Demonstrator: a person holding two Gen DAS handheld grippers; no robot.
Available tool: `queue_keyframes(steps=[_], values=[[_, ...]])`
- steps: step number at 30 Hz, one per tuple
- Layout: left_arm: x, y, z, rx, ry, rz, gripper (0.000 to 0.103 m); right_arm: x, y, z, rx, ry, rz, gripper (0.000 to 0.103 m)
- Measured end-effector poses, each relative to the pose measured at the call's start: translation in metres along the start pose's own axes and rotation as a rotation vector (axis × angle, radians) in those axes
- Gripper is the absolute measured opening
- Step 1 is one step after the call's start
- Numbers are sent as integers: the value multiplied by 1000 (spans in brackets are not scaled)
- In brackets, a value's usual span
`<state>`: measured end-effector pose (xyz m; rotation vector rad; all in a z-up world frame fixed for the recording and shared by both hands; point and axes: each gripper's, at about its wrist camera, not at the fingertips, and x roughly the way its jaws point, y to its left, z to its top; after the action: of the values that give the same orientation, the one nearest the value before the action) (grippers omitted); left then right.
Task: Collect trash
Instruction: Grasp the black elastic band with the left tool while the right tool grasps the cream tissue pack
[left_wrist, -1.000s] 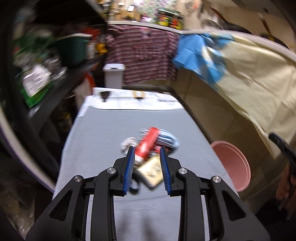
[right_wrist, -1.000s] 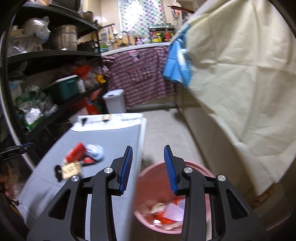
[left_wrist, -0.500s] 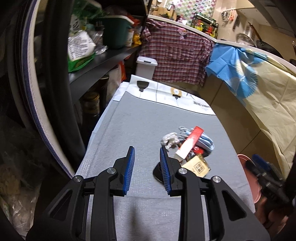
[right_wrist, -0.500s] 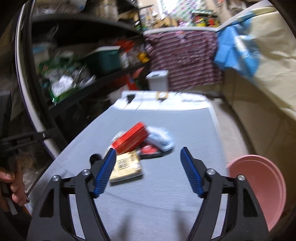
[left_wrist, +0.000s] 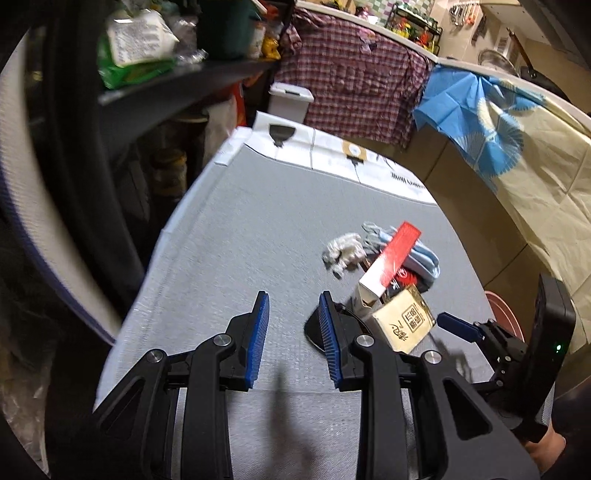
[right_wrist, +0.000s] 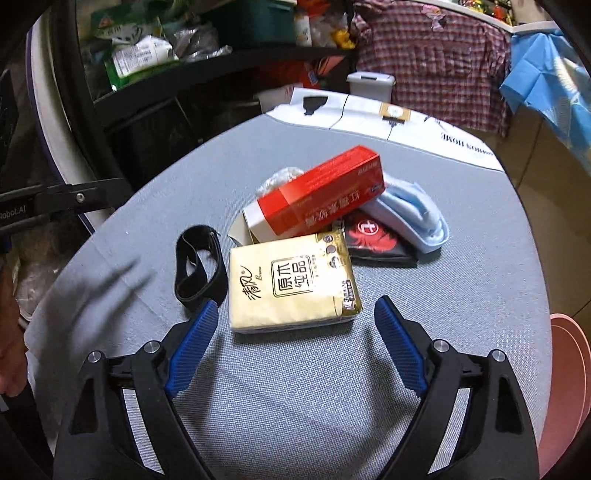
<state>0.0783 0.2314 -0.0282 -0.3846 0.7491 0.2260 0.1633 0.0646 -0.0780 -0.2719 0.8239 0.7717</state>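
Note:
A pile of trash lies on the grey table (right_wrist: 303, 406): a yellow tissue pack (right_wrist: 291, 284), a red and white carton (right_wrist: 321, 195), a black wrapper with a red logo (right_wrist: 373, 236), a blue face mask (right_wrist: 413, 214), a black band (right_wrist: 199, 266) and crumpled white paper (left_wrist: 343, 251). My right gripper (right_wrist: 295, 312) is wide open, its fingers either side of the tissue pack's near edge, just short of it. My left gripper (left_wrist: 293, 299) is open and empty over bare table left of the pile; the tissue pack (left_wrist: 402, 325) lies to its right.
A pink bin (right_wrist: 570, 373) stands on the floor off the table's right edge. Black shelves (left_wrist: 177, 77) with bags and boxes run along the left. A white paper sheet (left_wrist: 332, 155) covers the table's far end. A small grey bin (left_wrist: 290, 101) stands beyond it.
My right gripper swung from above the pink bin to the table, opened wider and closed in on the tissue pack. My left gripper drew back left of the pile.

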Motion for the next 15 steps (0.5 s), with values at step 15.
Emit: queue_keyframes(steps=[15], values=[[43,-33,-23,67,156,-35,27,-2,-18,0,75,9,-36,71]])
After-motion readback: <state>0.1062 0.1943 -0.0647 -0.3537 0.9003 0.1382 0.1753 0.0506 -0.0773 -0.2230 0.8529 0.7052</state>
